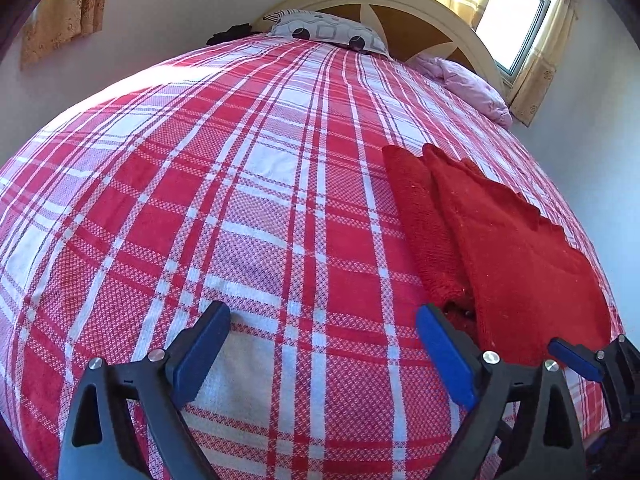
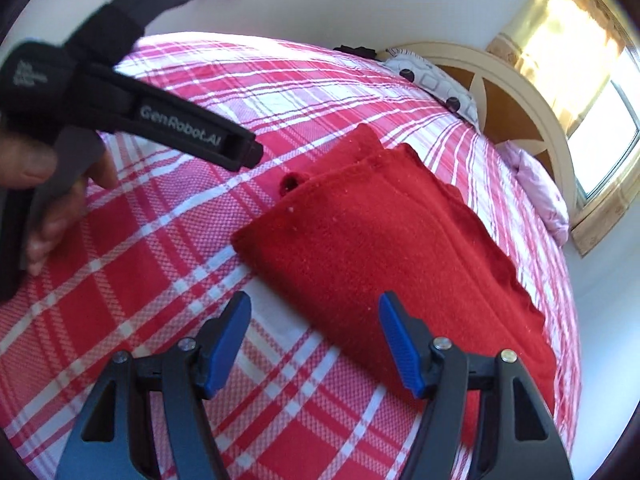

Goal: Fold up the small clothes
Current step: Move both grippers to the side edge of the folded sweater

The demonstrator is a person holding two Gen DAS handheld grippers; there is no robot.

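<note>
A folded red garment [image 2: 384, 248] is laid flat on the plaid bedspread [image 1: 240, 200] of the bed, near its right edge and toward the foot end. The left hand-held gripper [image 1: 324, 352] is held wide apart above bare bedspread, with the garment just beside its right finger. The right hand-held gripper [image 2: 316, 340] is likewise spread wide, nothing gripped, poised over the garment's near edge. Pillows [image 1: 328, 32] are seen against the headboard [image 1: 420, 12].
</note>
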